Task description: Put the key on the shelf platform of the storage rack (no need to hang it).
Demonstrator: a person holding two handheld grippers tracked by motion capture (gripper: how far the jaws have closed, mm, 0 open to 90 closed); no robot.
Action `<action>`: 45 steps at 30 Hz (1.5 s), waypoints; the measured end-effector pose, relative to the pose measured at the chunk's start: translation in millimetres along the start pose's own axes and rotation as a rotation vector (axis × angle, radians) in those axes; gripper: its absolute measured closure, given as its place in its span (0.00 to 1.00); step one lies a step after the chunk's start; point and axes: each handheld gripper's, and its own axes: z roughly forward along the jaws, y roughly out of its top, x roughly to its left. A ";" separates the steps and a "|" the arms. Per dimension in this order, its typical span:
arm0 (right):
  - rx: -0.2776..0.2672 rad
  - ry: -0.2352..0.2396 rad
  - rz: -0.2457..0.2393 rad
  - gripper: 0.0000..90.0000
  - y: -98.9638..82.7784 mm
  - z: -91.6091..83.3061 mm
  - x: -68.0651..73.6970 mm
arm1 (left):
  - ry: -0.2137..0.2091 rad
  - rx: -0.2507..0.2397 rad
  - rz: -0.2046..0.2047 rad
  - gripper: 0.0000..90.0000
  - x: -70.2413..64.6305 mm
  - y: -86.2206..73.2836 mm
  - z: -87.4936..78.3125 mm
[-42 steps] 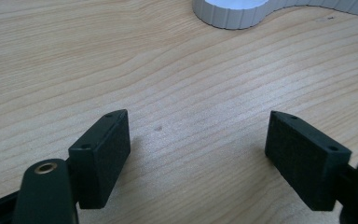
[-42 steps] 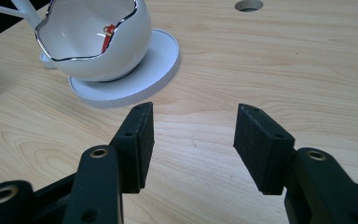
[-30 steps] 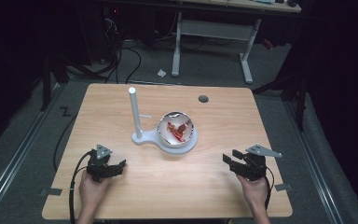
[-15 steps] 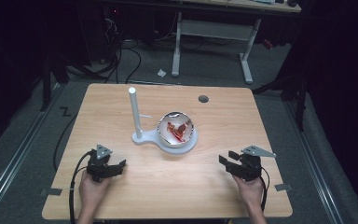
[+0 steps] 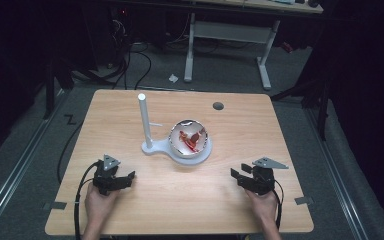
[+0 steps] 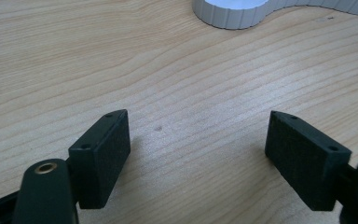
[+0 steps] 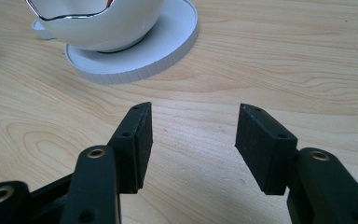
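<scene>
A white bowl (image 5: pixel 190 141) with red pieces (image 5: pixel 192 138) inside sits on the round pad of a white stand (image 5: pixel 156 148), which carries an upright white post (image 5: pixel 144 121). The bowl (image 7: pixel 98 23) and its pad (image 7: pixel 168 42) lie ahead of the right gripper. My left gripper (image 5: pixel 125 178) rests low at the front left of the table, open, with bare wood between its jaws (image 6: pixel 198 149). My right gripper (image 5: pixel 236 176) sits at the front right, open and holding nothing (image 7: pixel 193 140). The stand's base edge (image 6: pixel 233 14) shows far ahead of the left gripper.
The wooden table (image 5: pixel 240 130) has a dark round grommet hole (image 5: pixel 218 106) near its back right. Cables trail from both grippers off the front edge. Beyond the table stand desk legs (image 5: pixel 265 65) and floor cables (image 5: pixel 130 55) on dark carpet.
The right gripper has shifted slightly left and forward toward the table's middle. The left gripper has stayed in place.
</scene>
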 end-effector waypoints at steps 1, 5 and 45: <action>0.003 0.000 0.004 0.51 -0.5 1.0 0.4 | 0.000 0.000 0.000 0.25 0.0 0.0 0.0; 0.014 -0.004 0.000 0.51 -1.5 5.1 1.3 | 0.000 0.000 0.000 0.25 0.0 0.0 0.0; 0.115 -0.147 -0.105 0.43 -13.8 39.5 1.3 | 0.000 0.000 -0.001 0.25 0.1 0.1 0.0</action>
